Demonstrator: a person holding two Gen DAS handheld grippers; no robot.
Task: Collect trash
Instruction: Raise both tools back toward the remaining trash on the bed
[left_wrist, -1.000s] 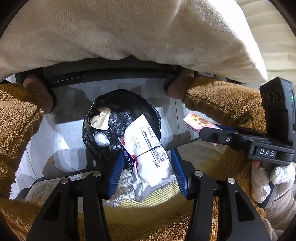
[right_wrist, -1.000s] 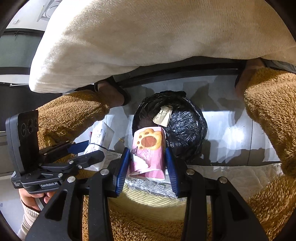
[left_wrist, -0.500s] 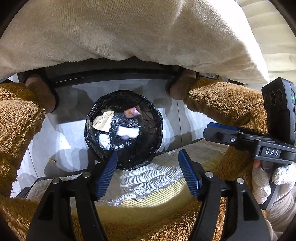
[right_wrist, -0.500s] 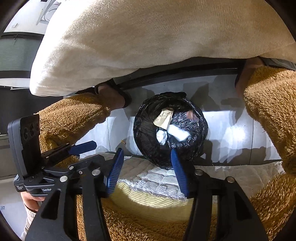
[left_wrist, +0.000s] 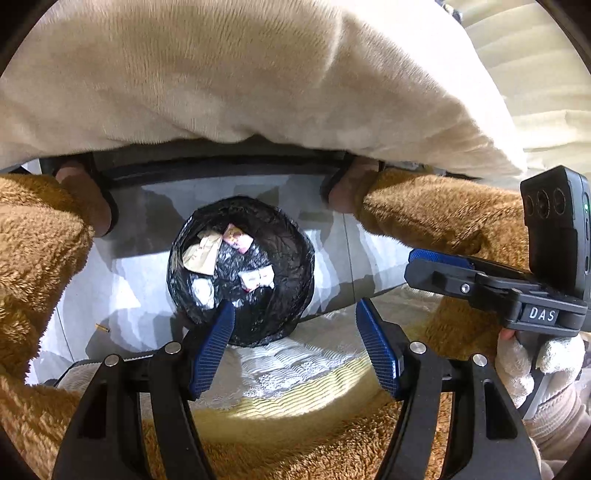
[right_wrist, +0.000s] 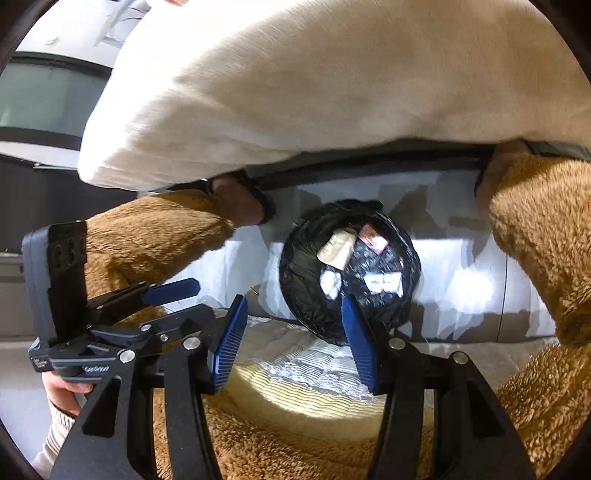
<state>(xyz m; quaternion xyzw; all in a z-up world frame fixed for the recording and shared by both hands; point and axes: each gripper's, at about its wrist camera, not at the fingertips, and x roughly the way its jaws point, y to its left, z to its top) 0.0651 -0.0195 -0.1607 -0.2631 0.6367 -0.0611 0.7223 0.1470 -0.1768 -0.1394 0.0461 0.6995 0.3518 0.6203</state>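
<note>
A round bin lined with a black bag (left_wrist: 273, 314) stands on the pale floor below; it also shows in the right wrist view (right_wrist: 299, 273). In it lie a pink wrapper (left_wrist: 237, 238), a white printed wrapper (left_wrist: 256, 278), a tan paper (left_wrist: 201, 255) and a crumpled white wad (left_wrist: 203, 291). My left gripper (left_wrist: 293, 319) is open and empty above the bin's near rim. My right gripper (right_wrist: 293, 314) is open and empty beside it; it also shows at the right of the left wrist view (left_wrist: 436, 264).
A cream cushion (left_wrist: 240, 74) hangs over the top of both views. Brown fleece legs (left_wrist: 40, 240) flank the bin, with slippered feet (left_wrist: 343, 192) on the floor. A yellow and white quilted pad (left_wrist: 295, 373) lies under the grippers. A small gold bit (left_wrist: 101, 328) lies on the floor.
Both grippers opened and let go: the white wrapper and the pink wrapper fell into the bin. Both grippers then pulled back a little from the bin.
</note>
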